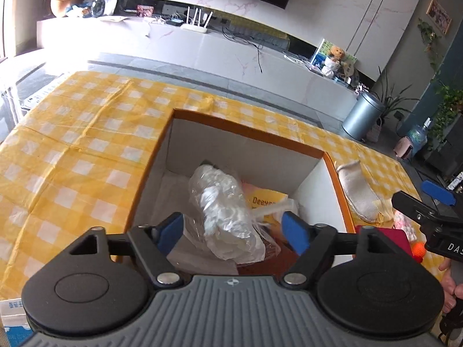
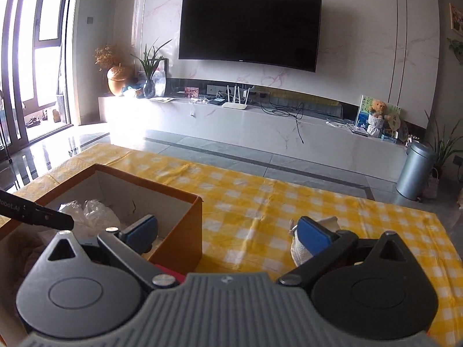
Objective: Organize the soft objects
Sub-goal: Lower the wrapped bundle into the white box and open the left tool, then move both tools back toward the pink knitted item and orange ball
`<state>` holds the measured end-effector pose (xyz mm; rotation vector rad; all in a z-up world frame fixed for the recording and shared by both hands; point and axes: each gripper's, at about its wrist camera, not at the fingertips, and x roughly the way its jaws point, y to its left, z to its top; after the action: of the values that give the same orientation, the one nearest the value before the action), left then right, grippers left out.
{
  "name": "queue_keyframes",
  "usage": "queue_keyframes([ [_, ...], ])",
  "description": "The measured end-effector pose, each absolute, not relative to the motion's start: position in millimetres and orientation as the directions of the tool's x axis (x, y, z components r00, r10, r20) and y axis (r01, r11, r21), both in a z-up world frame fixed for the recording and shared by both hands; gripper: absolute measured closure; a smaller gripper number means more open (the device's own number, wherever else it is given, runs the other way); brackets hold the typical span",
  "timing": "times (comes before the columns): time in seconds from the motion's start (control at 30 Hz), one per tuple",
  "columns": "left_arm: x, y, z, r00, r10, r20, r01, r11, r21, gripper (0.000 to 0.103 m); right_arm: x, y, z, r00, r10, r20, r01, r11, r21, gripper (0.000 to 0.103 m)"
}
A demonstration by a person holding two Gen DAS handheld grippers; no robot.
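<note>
Soft objects are partly sorted already: a crinkly plastic-wrapped white bundle [image 1: 224, 211] and a yellow packet [image 1: 264, 201] lie inside the orange-rimmed box [image 1: 246, 133] on the checked desk [image 1: 72, 150], while a beige cloth piece [image 1: 357, 190] lies on the desk just outside the box's right wall, with some small pink and orange things [image 1: 411, 237] near it that I can't make out. The left tool [image 1: 235, 231] hangs over the box with its jaws spread wide on either side of the bundle, gripping nothing. The right tool [image 2: 228, 231] is likewise wide open and empty beside the box, so I'd judge the job roughly midway, the cloth being the likely next pickup.
</note>
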<state>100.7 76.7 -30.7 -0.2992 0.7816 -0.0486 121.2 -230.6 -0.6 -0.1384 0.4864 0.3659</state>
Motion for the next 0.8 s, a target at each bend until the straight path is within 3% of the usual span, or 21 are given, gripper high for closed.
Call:
queue_keyframes([
  [0.13, 89.3, 82.6, -19.8, 0.754, -0.092, -0.651, -0.077, 0.971, -0.226, 0.007, 122.1, -231.9, -0.1, 0.823, 0.308, -0.478, -0.369, 0.929, -0.037, 0.002],
  [0.37, 84.4, 90.7, -4.4, 0.759, -0.126, -0.638, -0.094, 0.949, -0.300, 0.007, 120.7, -233.7, 3.6, 0.825, 0.298, -0.480, -0.369, 0.928, -0.059, 0.003],
  [0.8, 69.1, 87.2, 17.9, 0.805, -0.097, -0.585, -0.123, 0.938, -0.325, 0.007, 108.1, -309.4, 46.4, 0.892, 0.208, -0.402, -0.225, 0.974, 0.003, 0.002],
])
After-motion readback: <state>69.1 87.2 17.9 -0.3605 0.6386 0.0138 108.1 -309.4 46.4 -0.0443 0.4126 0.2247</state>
